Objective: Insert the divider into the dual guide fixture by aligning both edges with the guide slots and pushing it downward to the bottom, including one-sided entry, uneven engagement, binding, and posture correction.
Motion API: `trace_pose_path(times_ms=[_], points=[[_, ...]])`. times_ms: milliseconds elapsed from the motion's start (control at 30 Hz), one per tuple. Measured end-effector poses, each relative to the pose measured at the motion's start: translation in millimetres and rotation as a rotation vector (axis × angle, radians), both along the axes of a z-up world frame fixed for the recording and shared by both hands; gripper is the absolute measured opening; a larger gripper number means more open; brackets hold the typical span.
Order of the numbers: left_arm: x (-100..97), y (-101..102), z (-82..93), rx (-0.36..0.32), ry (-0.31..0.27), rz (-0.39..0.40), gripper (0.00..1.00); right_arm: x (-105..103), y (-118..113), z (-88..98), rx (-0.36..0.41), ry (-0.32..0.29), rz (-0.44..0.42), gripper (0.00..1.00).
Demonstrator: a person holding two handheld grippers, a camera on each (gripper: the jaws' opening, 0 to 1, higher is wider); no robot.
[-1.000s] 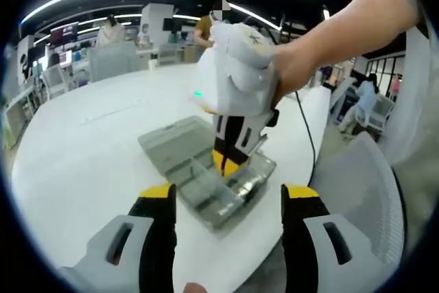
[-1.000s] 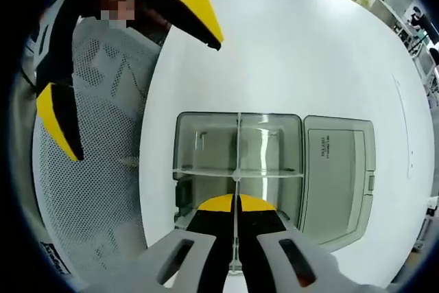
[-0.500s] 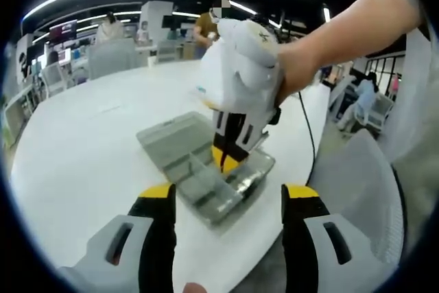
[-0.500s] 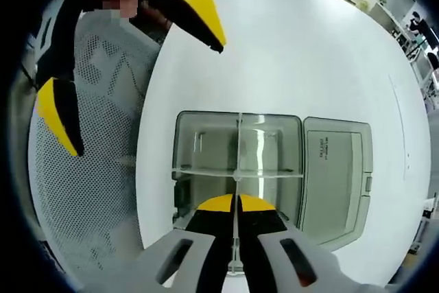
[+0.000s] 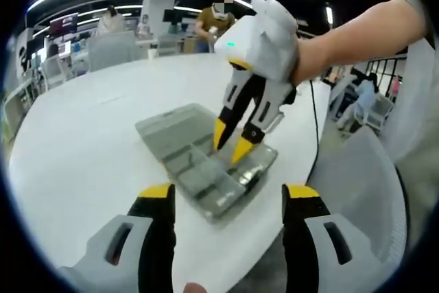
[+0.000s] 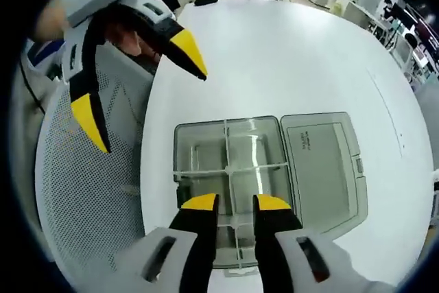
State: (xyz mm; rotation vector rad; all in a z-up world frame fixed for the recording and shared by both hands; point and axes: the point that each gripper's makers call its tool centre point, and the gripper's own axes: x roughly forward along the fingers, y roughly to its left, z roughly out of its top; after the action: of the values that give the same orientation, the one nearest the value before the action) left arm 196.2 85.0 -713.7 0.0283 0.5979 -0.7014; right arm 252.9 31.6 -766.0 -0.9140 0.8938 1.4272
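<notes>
Clear divider, crossed inside grey fixture

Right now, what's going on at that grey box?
A person holds two grippers over an open clear grey box on the white table. The right gripper, jaws open, sits just above the clear divider standing in the box. The left gripper hovers open, off to the side, holding nothing.
</notes>
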Motion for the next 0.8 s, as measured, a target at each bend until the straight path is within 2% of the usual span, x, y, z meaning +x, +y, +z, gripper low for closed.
trace_pose_path(times_ms=[133, 267, 333, 433, 500, 633, 667, 800], points=[[0.8, 2.1, -3.4, 0.003, 0.008, 0.003, 0.62, -0.9, -4.1, 3.9, 0.047, 0.0, -0.027, 0.2], [1.1, 3.0, -3.4, 0.011, 0.011, 0.0, 0.62, -4.4, -2.4, 12.6, 0.134, 0.007, -0.082, 0.24], [1.8, 4.0, -3.7, 0.014, 0.014, 0.001, 0.63, -4.3, -2.3, 16.1, 0.181, 0.022, -0.141, 0.27], [3.9, 6.0, -2.8, -0.001, 0.018, 0.017, 0.63, -6.8, -4.3, 21.1, 0.225, 0.027, -0.162, 0.3], [4.2, 6.8, -3.6, 0.003, 0.017, 0.016, 0.64, -8.7, -5.9, 25.8, 0.262, 0.039, -0.205, 0.33], [6.0, 9.5, -3.3, -0.003, 0.016, 0.025, 0.65, -9.5, -10.3, 40.5, 0.34, 0.012, -0.26, 0.4], [6.0, 9.6, -3.0, -0.007, 0.017, 0.028, 0.66, -11.2, -13.5, 41.7, 0.34, 0.012, -0.262, 0.41], [6.8, 10.1, -1.8, -0.028, 0.022, 0.051, 0.69, -11.3, -22.4, 53.1, 0.417, 0.022, -0.359, 0.48]])
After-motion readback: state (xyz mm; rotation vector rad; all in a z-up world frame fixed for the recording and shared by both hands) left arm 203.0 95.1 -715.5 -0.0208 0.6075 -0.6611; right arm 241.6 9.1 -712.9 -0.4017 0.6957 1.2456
